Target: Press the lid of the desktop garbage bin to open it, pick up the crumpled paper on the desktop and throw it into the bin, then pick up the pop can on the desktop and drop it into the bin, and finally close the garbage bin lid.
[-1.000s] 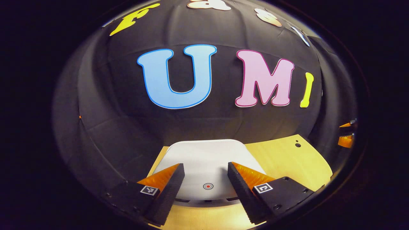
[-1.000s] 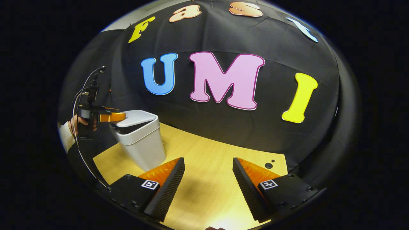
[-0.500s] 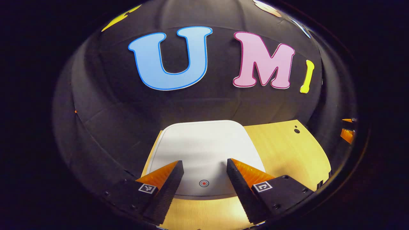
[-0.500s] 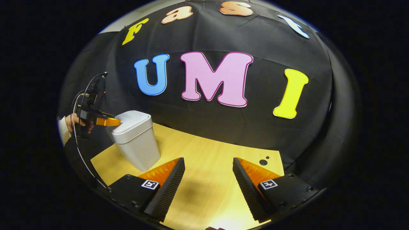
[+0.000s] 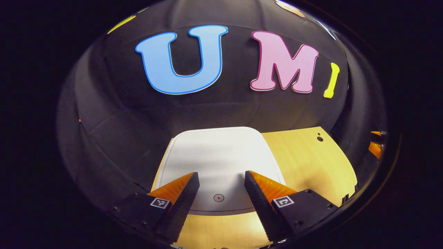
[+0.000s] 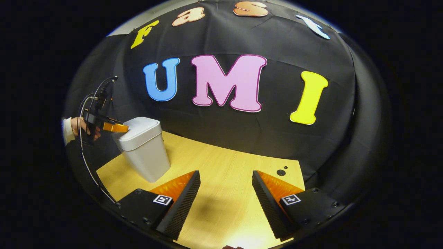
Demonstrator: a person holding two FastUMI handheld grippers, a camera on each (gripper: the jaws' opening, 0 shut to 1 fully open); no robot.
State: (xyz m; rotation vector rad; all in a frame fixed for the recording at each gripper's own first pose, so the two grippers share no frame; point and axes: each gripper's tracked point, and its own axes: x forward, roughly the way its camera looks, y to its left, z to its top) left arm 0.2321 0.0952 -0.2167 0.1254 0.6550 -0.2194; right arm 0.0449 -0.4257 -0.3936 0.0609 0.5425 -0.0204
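The wooden desk (image 6: 221,166) carries the white garbage bin (image 6: 147,155) at its left end, lid (image 5: 218,155) down flat. The left tool (image 5: 221,178) hovers over the lid, fingers spread. The right tool (image 6: 225,176), also spread, holds nothing above bare desk.

white bin (image 6: 145,152), upright, lid (image 5: 218,162) shut

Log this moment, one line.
left claw: open, over bin lid | lid: down | right claw: open, over desk
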